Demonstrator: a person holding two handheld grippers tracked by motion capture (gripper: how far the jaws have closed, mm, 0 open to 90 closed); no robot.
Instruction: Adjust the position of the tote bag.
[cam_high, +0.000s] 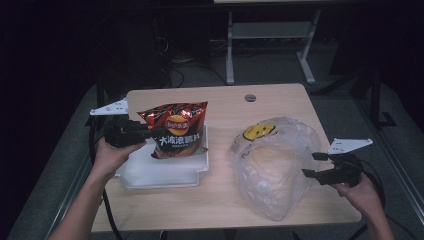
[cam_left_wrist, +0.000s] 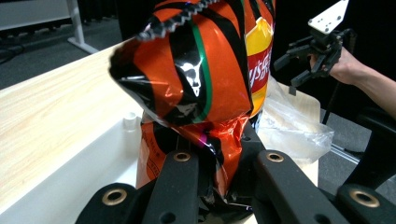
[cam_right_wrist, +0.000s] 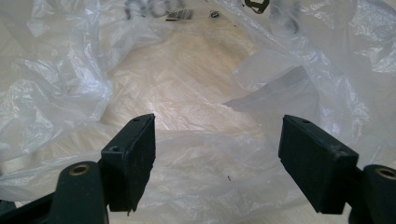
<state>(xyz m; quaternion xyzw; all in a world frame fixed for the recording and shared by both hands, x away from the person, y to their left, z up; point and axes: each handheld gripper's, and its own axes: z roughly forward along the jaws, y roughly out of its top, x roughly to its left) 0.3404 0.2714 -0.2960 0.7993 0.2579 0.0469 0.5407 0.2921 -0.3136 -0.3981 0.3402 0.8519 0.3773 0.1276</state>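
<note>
An orange and black chip bag (cam_high: 177, 130) stands upright over the white tray (cam_high: 150, 172) at the table's left. My left gripper (cam_high: 147, 135) is shut on its left edge; in the left gripper view the crumpled foil (cam_left_wrist: 196, 84) is pinched between the jaws (cam_left_wrist: 224, 158). A clear plastic bag (cam_high: 272, 165) with a yellow smiley print lies crumpled at the right. My right gripper (cam_high: 310, 164) hovers at its right side, open. In the right gripper view its jaws (cam_right_wrist: 217, 154) stand wide apart over the plastic (cam_right_wrist: 187, 93), gripping nothing.
The small wooden table (cam_high: 225, 200) has a round cable hole (cam_high: 250, 97) near its far edge. Dark floor and the white legs of another desk (cam_high: 230, 50) lie beyond. Bare wood shows between the tray and the plastic bag.
</note>
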